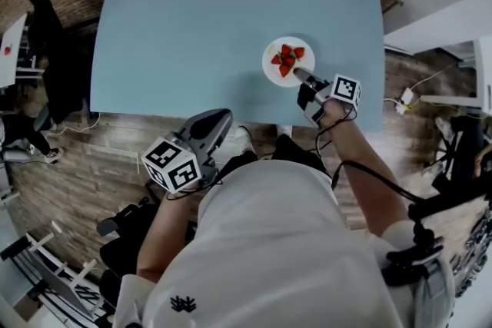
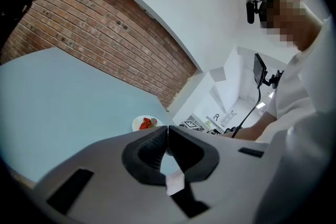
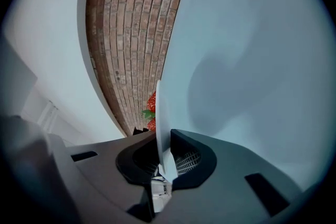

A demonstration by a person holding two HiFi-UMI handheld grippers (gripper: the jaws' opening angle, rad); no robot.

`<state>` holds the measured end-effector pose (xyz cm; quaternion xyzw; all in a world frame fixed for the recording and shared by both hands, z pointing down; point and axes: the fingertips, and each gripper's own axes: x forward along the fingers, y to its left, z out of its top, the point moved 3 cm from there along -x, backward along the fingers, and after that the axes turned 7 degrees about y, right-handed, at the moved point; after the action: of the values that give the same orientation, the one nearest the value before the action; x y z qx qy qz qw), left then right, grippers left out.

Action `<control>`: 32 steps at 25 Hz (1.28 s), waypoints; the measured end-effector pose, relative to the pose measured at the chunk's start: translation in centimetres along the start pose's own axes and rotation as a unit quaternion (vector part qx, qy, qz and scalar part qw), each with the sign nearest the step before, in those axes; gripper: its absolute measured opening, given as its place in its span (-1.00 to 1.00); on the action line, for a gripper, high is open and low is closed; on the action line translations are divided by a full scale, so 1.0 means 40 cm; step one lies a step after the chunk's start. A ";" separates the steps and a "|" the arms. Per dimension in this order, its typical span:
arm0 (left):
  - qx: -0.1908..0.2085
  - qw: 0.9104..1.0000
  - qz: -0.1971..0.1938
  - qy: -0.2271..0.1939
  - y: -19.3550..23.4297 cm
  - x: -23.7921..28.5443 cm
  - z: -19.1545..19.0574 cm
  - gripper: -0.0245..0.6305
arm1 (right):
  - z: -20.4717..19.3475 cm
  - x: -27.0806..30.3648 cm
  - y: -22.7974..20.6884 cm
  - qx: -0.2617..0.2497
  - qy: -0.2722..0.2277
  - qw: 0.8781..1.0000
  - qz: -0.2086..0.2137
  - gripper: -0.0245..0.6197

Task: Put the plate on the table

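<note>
The rim of the plate nearest the person is pinched edge-on between the jaws of the right gripper. The plate therefore extends straight ahead of that gripper, with the strawberries carried beyond the pinched rim. It is seen over the near right part of the table; whether its base rests on the surface cannot be told. The left gripper is pressed together on nothing, short of the table's near edge, with the plate well ahead and to its right. The placement is judged to belong to the right gripper alone, any remaining gap being closed downward before release.
</note>
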<state>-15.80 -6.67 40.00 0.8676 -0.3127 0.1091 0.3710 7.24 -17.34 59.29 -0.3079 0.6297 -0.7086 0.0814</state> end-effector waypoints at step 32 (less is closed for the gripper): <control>-0.018 0.999 0.026 0.015 0.042 0.107 0.093 -0.90 | 0.102 0.098 -0.120 0.015 0.069 0.994 -0.081 -0.83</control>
<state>-13.67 -12.17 40.16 0.8509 -0.3311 0.1259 0.3878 7.62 -21.80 65.17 -0.3071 0.5958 -0.7419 -0.0148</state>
